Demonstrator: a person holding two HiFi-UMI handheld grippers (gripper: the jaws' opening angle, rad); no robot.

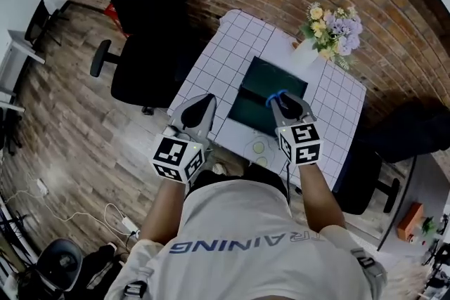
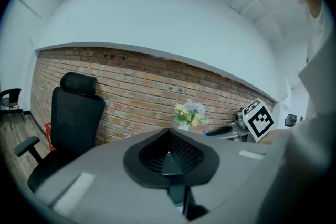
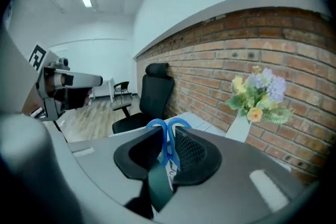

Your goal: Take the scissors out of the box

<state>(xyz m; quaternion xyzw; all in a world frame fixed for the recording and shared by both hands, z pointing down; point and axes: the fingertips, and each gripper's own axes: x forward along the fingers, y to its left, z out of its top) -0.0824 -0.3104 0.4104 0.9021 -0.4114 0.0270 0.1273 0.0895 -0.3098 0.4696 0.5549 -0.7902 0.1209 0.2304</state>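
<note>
My right gripper [image 1: 285, 100] is shut on blue-handled scissors [image 1: 275, 96], held in the air over the near right part of the open dark green box [image 1: 264, 77]. In the right gripper view the blue handle loops [image 3: 168, 126] stick out past the pads, and the metal blades run back between the jaws. My left gripper [image 1: 204, 103] hovers over the table's near left edge, beside the box. Its jaws meet at the tips with nothing between them [image 2: 168, 134].
The box lies on a white grid-patterned table [image 1: 232, 46] against a brick wall. A vase of flowers [image 1: 332, 31] stands at the far right corner. A black office chair [image 1: 144, 17] is left of the table, and another dark chair [image 1: 415, 130] is at the right.
</note>
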